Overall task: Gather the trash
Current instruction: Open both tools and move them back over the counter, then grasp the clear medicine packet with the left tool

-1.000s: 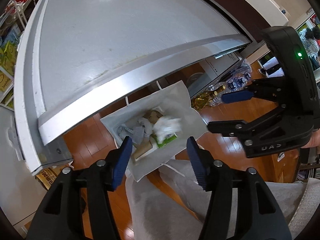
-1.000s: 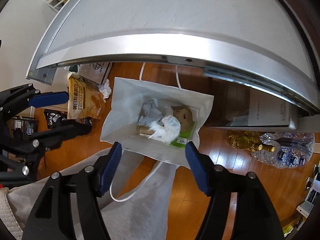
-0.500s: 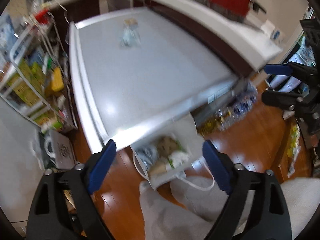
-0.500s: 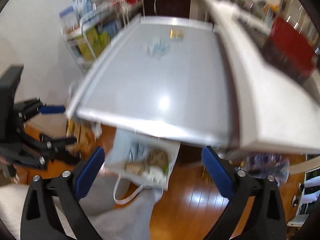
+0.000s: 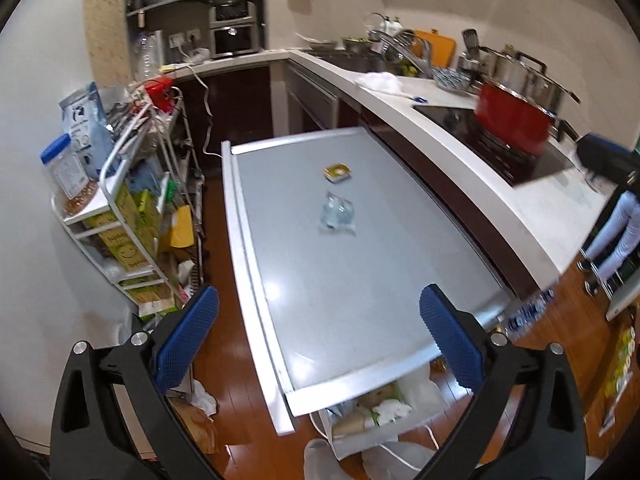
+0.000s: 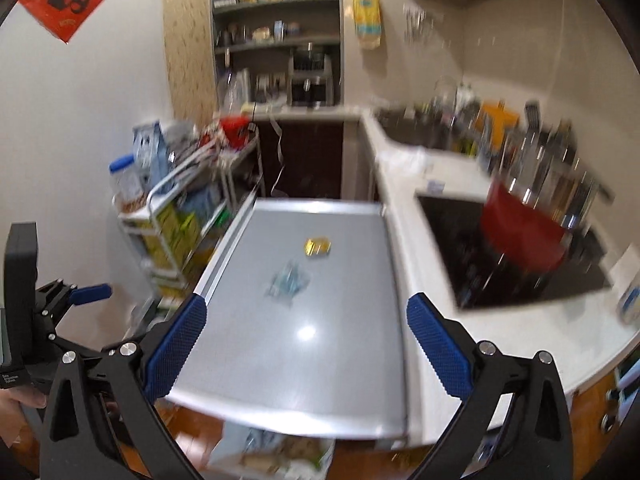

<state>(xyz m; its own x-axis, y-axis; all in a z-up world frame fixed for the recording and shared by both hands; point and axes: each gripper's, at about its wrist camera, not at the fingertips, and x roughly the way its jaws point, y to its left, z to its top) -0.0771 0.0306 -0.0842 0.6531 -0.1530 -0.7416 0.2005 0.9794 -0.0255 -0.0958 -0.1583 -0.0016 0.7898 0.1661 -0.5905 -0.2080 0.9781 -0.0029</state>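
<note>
Currently, the left gripper [image 5: 318,336] has just opened; its blue fingers [image 5: 186,336] are spread wide with nothing between them, above the near end of the grey table [image 5: 360,280]. The crumpled clear wrapper [image 5: 338,218] lies mid-table with the small yellow tray [image 5: 337,171] just beyond it, while the white trash bag [image 5: 384,412] sits on the floor under the near edge. The right gripper [image 6: 306,340] is likewise spread wide and empty.

White bag [image 5: 416,390] half hidden under grey table [image 5: 360,280], right wrist view motion-blurred, stovetop pots [image 6: 524,236] smeared
</note>
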